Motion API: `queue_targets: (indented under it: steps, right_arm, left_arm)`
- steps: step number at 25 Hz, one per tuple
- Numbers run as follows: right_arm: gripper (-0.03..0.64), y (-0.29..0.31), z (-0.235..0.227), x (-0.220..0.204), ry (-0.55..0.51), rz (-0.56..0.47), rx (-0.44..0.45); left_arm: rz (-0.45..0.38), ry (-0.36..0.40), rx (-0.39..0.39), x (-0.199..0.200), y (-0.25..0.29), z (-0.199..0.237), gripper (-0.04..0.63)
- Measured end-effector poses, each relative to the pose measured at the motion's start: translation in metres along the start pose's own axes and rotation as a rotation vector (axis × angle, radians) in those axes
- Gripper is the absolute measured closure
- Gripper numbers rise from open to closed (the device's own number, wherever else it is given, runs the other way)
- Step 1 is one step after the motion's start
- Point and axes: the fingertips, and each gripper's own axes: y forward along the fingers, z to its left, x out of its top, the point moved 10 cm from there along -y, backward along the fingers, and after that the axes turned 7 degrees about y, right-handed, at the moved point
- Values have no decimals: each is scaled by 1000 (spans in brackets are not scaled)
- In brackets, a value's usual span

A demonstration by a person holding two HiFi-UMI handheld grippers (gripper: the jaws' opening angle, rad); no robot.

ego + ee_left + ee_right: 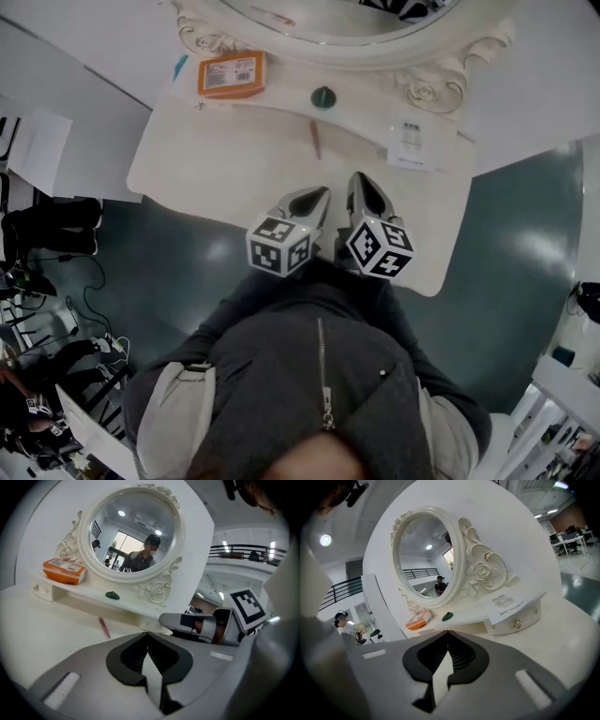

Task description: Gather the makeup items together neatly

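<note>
The orange box lies flat on the left end of the shelf under the mirror. Its label print is too small to read. In the head view the top edge cuts off the upper part of the mirror.

The small green item sits mid-shelf, against the mirror base. Its type cannot be determined. The reddish pencil lies below it on the table, apart from both shelf items.

The left gripper is above the near part of the table, pointing at the mirror. Its fingers are clenched tip to tip on nothing.

The right gripper is just beside it, with its fingers likewise clenched and empty. The person's torso hides both hands.

The white printed card rests on the right end of the shelf and overhangs its front edge. Its text is illegible.
</note>
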Motion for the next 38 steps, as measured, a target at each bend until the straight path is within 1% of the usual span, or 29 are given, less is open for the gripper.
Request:
queue_targets:
  steps: [5, 8, 12, 15, 19, 22, 25, 29, 30, 32, 38]
  right_arm:
    - [614, -6, -20, 11, 68, -61, -55]
    - [612, -8, -25, 15, 92, -98, -91]
    - [612, -12, -32, 17, 164, -146, -124]
    - [612, -14, -38, 15, 208, -166, -150]
    - [601, -18, -52, 14, 295, -185, -167]
    - [572, -19, -60, 15, 349, -210, -149]
    - [558, -18, -69, 16, 424, -240, -100]
    - [480, -15, -79, 16, 495, -289, -34]
    - [469, -14, -81, 17, 507, -302, -21]
    - [469, -10, -85, 19, 536, -317, -2]
    - [469, -1, -96, 16, 629, -328, 12]
  left_arm:
    - [12, 43, -74, 15, 27, -7, 586]
    - [34, 63, -125, 22, 39, -8, 586]
    - [63, 93, -185, 31, 52, -7, 586]
    - [77, 101, -209, 34, 61, -5, 586]
    - [90, 95, -228, 34, 74, -4, 586]
    - [95, 88, -242, 34, 83, -6, 586]
    - [96, 78, -248, 32, 92, -10, 586]
    - [97, 61, -244, 30, 98, -11, 586]
    - [97, 57, -241, 30, 99, -11, 586]
    - [96, 52, -235, 30, 101, -11, 586]
    - [102, 50, -219, 27, 107, -11, 586]
